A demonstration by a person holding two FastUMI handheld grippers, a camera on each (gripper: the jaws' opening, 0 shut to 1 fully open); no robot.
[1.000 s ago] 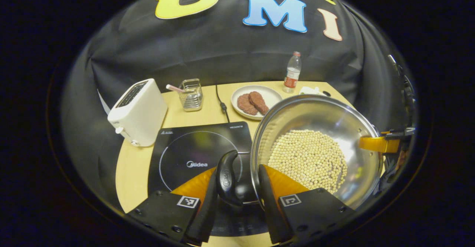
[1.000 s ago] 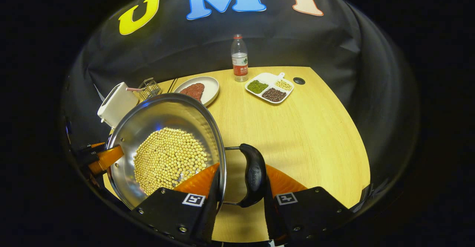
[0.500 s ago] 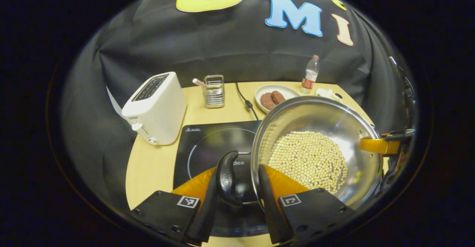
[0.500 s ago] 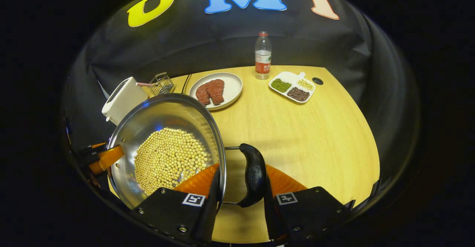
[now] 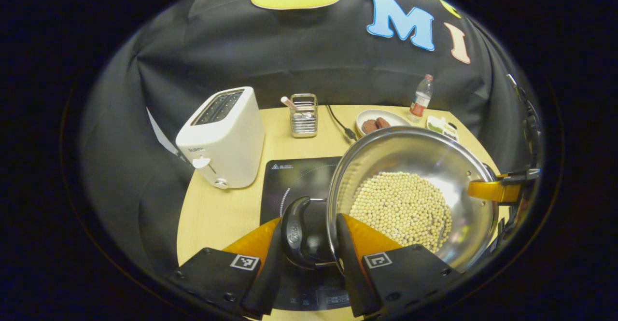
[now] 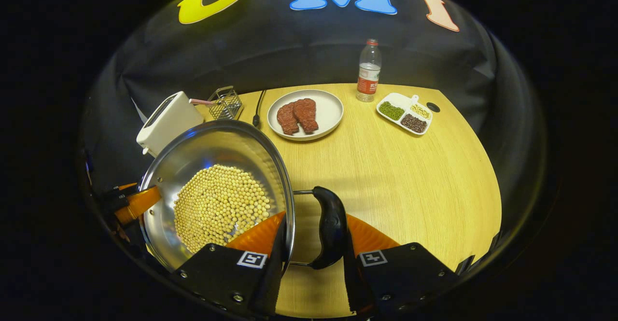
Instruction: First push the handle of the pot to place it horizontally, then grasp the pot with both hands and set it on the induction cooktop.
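Two grippers hold the pot between them, one on each side handle. In the left gripper view, the left gripper (image 5: 309, 244) is clenched on the pot's black left handle (image 5: 293, 231), both fingers pressing it, and the steel pot (image 5: 410, 166), full of pale beans (image 5: 400, 210), hangs partly over the induction cooktop (image 5: 294, 176), beside a white toaster (image 5: 222, 137); the far gripper bites the opposite handle at the right edge. In the right gripper view, the right gripper (image 6: 314, 251) is likewise closed on the right handle (image 6: 330, 227), the pot (image 6: 212, 142) to its left, above the wooden table (image 6: 410, 176). By my judgement the handles already lie flat and the two-handed grasp is made; centring and lowering the pot onto the cooktop remains.
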